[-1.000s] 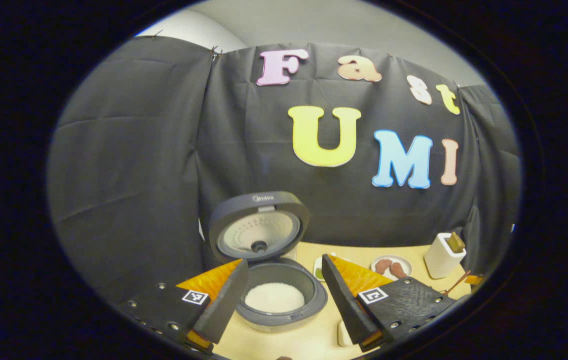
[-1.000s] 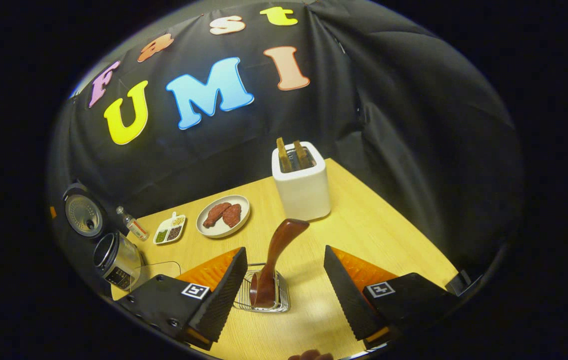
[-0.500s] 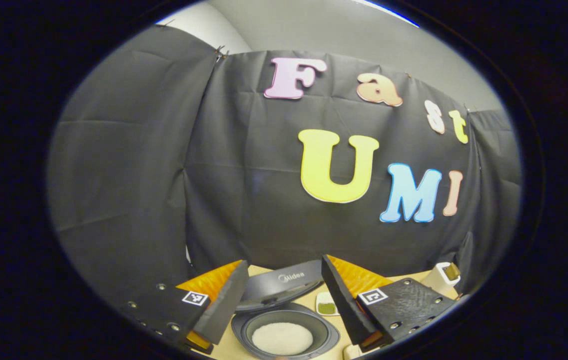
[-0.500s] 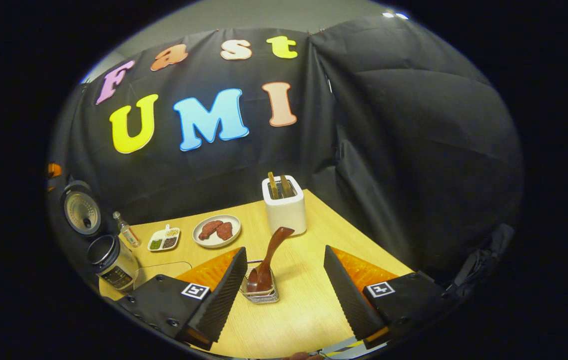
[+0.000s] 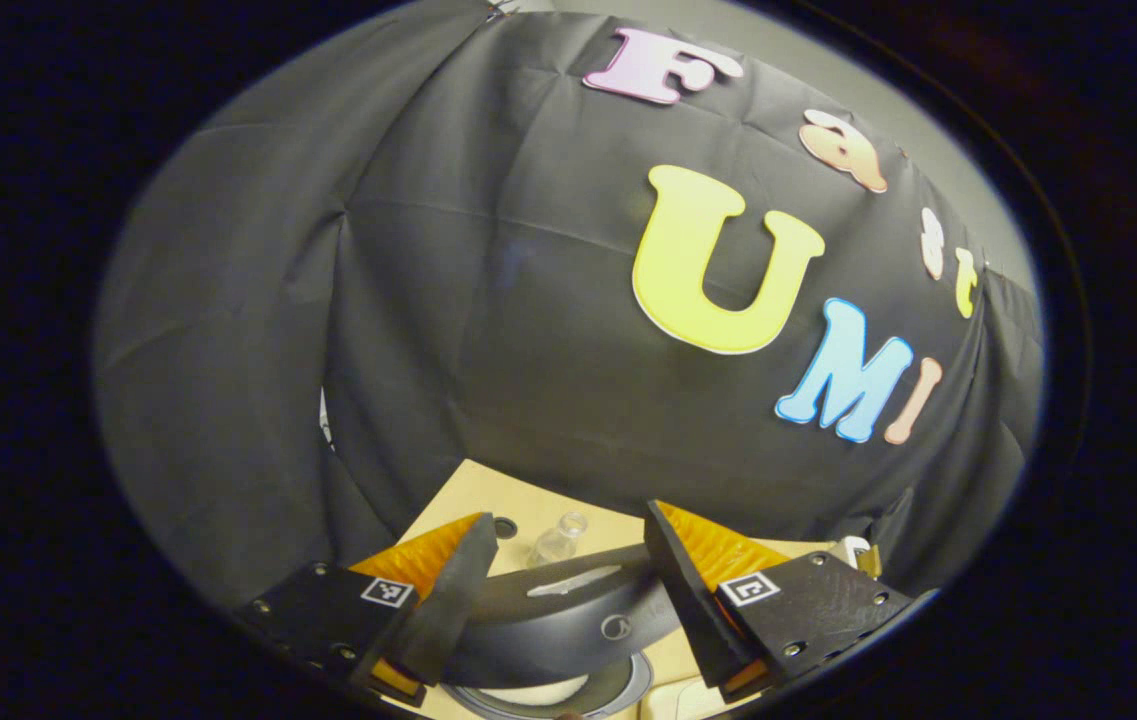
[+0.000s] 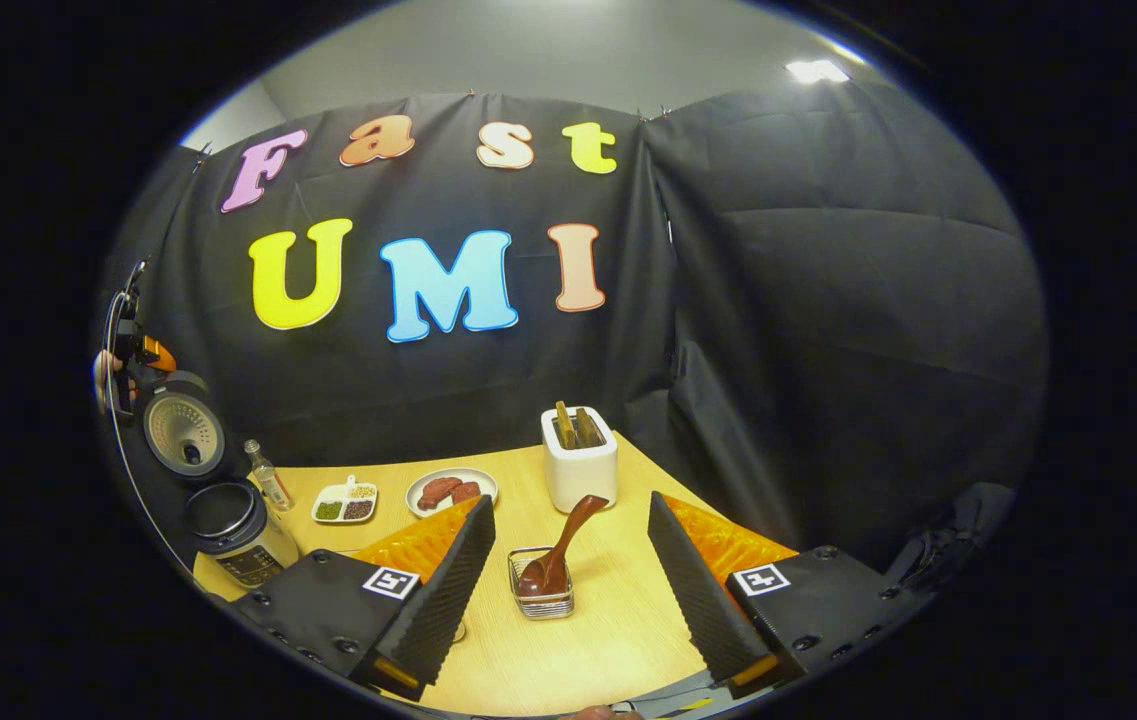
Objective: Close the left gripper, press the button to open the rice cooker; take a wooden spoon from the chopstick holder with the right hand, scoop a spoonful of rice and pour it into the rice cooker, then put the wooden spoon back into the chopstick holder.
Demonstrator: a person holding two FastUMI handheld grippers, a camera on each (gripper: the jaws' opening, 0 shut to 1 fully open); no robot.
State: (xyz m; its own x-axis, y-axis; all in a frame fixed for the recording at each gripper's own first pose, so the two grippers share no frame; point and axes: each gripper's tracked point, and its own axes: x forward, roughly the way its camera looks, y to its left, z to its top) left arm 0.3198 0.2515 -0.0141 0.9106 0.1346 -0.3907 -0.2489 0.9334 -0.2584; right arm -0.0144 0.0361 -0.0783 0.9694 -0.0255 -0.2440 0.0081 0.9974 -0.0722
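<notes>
Left gripper view: the rice cooker is largely cut off at 6 o'clock. Its dark lid lies between the spread fingers of the left claw, which is released and grasps nothing. Only a sliver of white rice shows under the lid's edge. Whether the fingers touch the lid cannot be told. A clear bottle stands behind the lid, half hidden. The toaster at 4 o'clock is barely visible.

Right gripper view: the right claw is released, well above the tabletop. The wooden spoon stands bowl-down in the wire chopstick holder between the fingers, handle leaning toward 1 o'clock. The rice cooker sits at 9 o'clock, lid raised, with the other gripper above it, partly cut off.

Change from half a second ago: the lid then stood higher, showing more rice. The right claw has drawn farther back from the holder.
</notes>
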